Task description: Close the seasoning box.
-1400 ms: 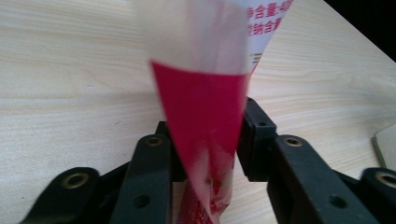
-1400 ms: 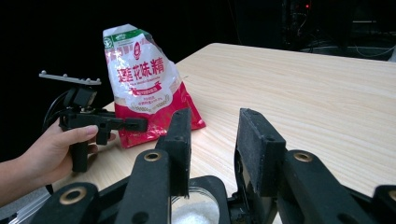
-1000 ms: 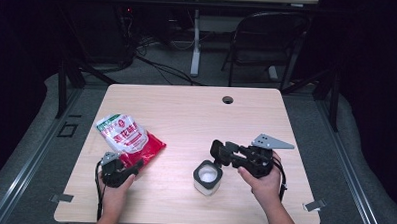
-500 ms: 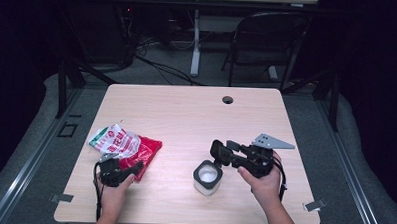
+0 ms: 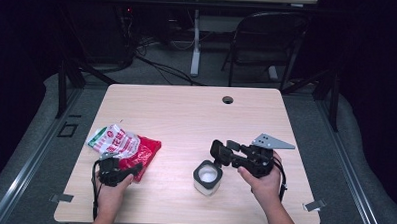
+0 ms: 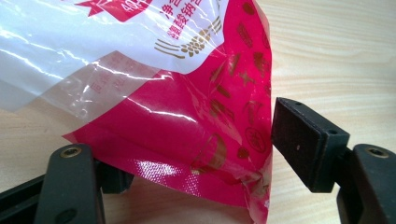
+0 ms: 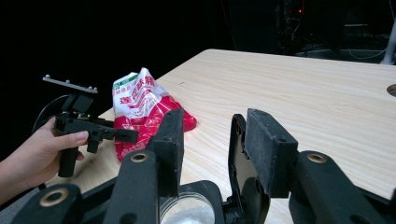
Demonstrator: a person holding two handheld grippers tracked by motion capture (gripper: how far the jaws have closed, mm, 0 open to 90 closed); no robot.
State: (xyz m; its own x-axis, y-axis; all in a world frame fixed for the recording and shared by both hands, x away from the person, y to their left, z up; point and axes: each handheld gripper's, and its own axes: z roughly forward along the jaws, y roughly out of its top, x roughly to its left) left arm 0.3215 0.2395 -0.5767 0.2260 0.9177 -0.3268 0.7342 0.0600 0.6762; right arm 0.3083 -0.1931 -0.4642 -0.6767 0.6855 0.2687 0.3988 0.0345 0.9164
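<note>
Two tongs released: left gripper (image 5: 128, 170) wide around the red-and-white bag (image 5: 125, 147) near the table's (image 5: 186, 116) left edge, seemingly not pinching; right gripper (image 5: 219, 152) parted over the white cup (image 5: 206, 177), well apart.

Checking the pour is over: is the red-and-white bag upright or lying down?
Lying down: the red-and-white bag rests flat on the table, by the open left gripper.

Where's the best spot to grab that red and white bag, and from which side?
Probably the red bottom edge of the bag, from the person's side: it lies flat on the table with that thin sealed edge already between the open left gripper jaws.
</note>
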